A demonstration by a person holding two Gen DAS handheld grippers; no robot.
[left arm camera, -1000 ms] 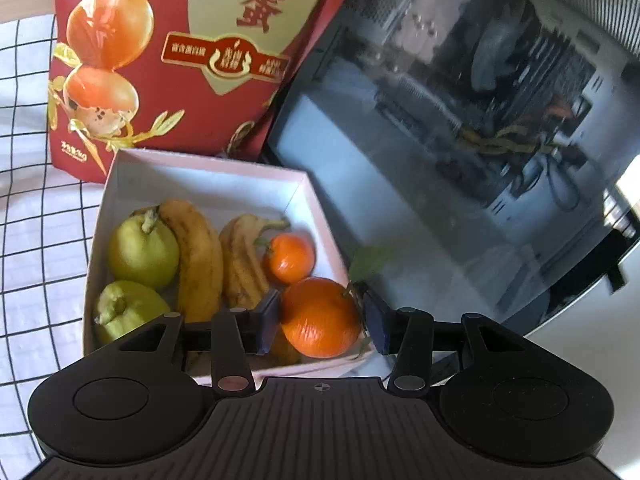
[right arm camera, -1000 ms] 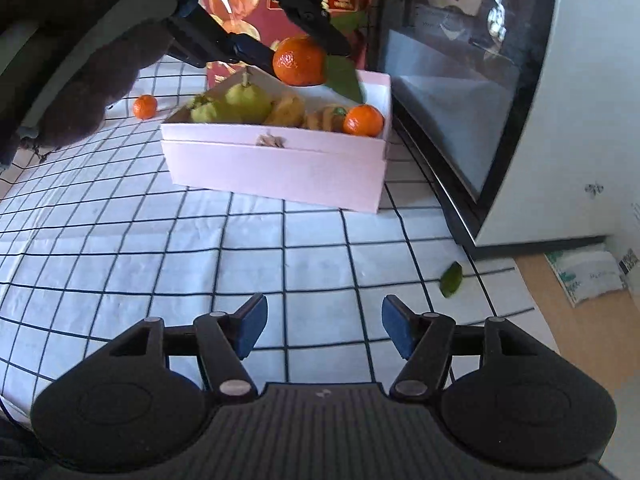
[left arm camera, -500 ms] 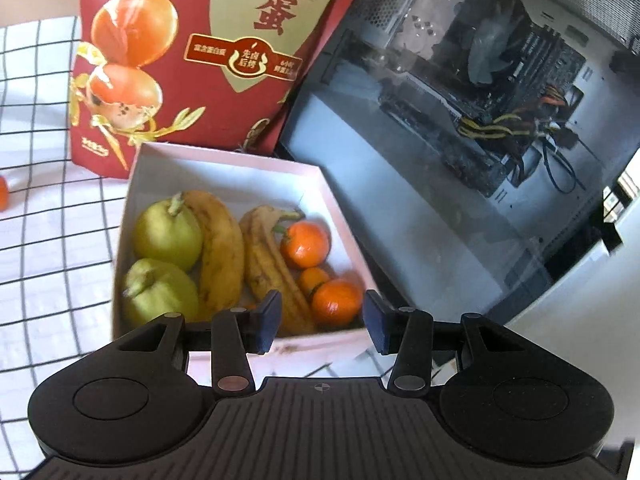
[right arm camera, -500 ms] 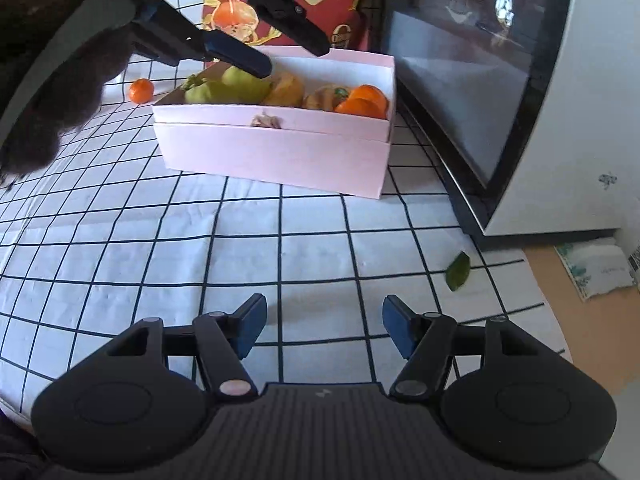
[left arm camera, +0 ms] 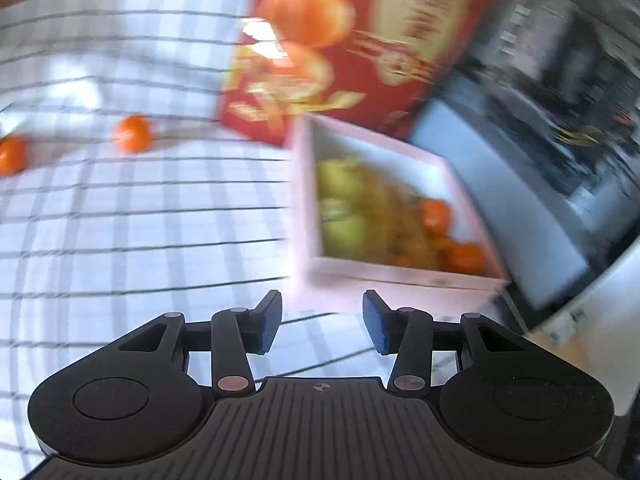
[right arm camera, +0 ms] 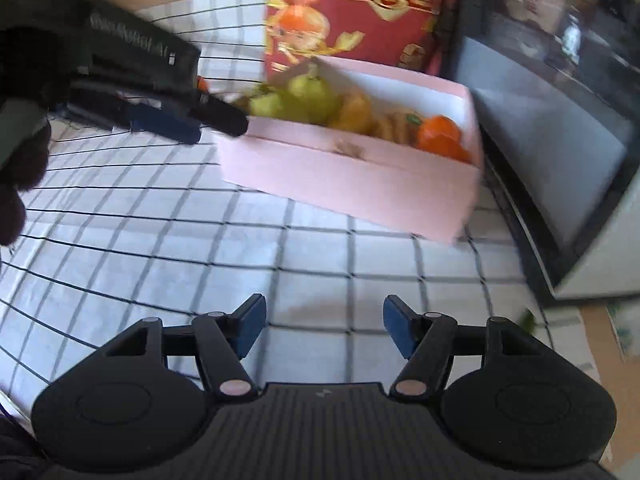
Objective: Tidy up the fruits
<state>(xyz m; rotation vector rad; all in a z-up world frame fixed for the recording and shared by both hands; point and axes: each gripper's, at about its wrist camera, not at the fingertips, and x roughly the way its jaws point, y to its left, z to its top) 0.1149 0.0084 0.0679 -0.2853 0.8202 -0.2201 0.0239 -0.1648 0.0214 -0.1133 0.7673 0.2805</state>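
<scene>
The pink box (right arm camera: pixel 352 184) sits ahead of my right jaws and slightly to their right, resting on the checked cloth (right arm camera: pixel 160 240); from my left jaws it lies ahead and to the right, its near wall just beyond the right fingertip. Inside it I note two green pears (right arm camera: pixel 308 94) at the left end, bananas (right arm camera: pixel 356 114) in the middle and tangerines (right arm camera: pixel 438 132) packed at the right end; the left wrist view is heavily blurred, so I cannot count the tangerines with certainty. Two loose tangerines lie on the cloth far ahead and to the left of my left jaws: one tangerine (left arm camera: pixel 133 133) nearer the box, a second tangerine (left arm camera: pixel 10 154) at the left edge of view, both well apart from the box. My left gripper (left arm camera: pixel 322 326) is spread wide with nothing between its pads, hovering over bare cloth. My right gripper (right arm camera: pixel 324 330) is likewise spread wide and holds nothing, with only cloth squares between its fingers. In the right wrist view my left gripper appears ahead and to the left, its dark fingers pointing toward the left end of the box, near the pears. Behind the box stands a red snack bag (right arm camera: pixel 360 12), upright and touching or just behind the far wall. To the right of the box stands a computer case (right arm camera: pixel 560 120) with a dark glass side panel, close beside the box's right end.
</scene>
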